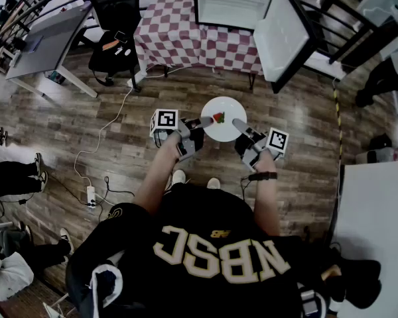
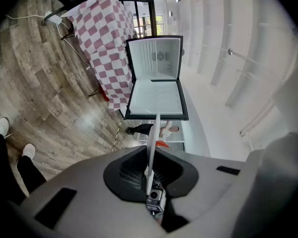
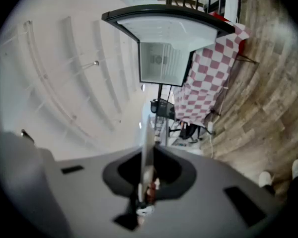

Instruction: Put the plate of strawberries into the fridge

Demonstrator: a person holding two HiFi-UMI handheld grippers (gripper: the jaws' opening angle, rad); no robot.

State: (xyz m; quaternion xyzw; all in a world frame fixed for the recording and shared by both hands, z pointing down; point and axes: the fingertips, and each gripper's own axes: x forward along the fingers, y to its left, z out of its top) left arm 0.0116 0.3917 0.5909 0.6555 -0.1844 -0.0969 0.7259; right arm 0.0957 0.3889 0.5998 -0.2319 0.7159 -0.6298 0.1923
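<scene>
— What does my head view give that the gripper views don't?
— The whole white plate (image 1: 225, 132) face-up, with the strawberries (image 1: 218, 117) close to the left jaws.
— And the 2 gripper views?
— The plate only edge-on (a thin white blade). My left gripper (image 1: 201, 121) pinches one rim and my right gripper (image 1: 238, 122) pinches the opposite rim. The open fridge (image 2: 156, 78) stands beyond the jaws.

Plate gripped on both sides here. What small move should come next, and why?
Probably carry the plate level, forward toward the open fridge. The left gripper and right gripper clamp opposite rims, the strawberries lie loose, and the plate hangs over the floor short of the fridge.
</scene>
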